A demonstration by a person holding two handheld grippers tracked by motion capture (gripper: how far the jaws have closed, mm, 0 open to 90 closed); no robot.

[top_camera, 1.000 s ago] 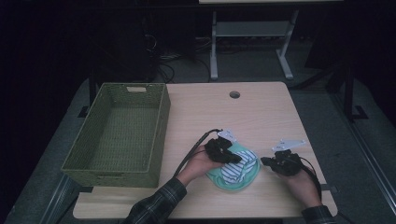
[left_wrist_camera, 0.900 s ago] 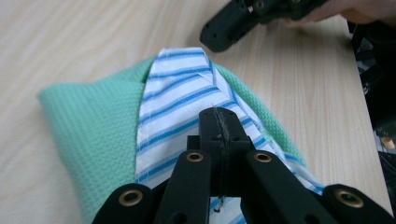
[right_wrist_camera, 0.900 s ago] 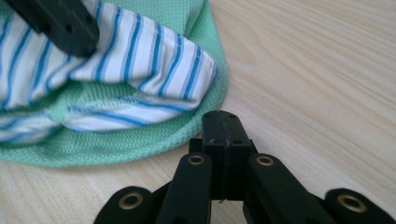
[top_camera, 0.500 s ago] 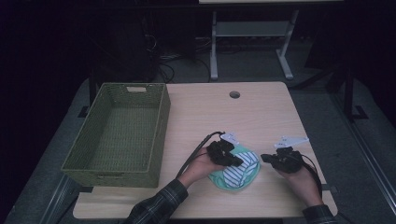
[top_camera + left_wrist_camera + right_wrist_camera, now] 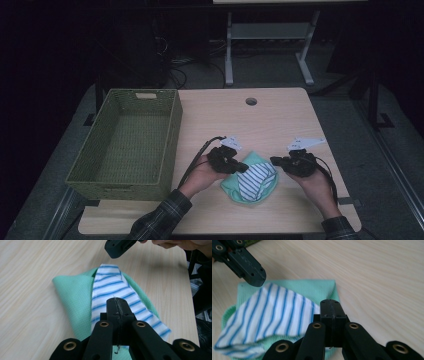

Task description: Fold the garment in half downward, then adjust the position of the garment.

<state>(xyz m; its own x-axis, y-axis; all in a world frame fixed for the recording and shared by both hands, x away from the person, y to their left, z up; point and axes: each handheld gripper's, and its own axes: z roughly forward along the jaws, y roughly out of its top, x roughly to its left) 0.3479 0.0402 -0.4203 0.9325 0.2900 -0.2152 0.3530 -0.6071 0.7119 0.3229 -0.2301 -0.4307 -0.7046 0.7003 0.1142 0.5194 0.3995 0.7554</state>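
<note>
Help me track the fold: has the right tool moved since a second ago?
Yes. The right tool shifted slightly left, farther from the table right edge.

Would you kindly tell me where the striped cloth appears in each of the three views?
High view: the striped cloth lies near the front edge, atop the green cloth.
Left gripper view: centre, running to lower right.
Right gripper view: left of centre.
Shared landmark: the green cloth beneath it.

It looks like a dim lab or studio. A pale wooden counter (image 5: 280, 120) with a cable hole (image 5: 251, 101) stands there. Cables (image 5: 175, 62) lie on the dark floor (image 5: 390, 165).
</note>
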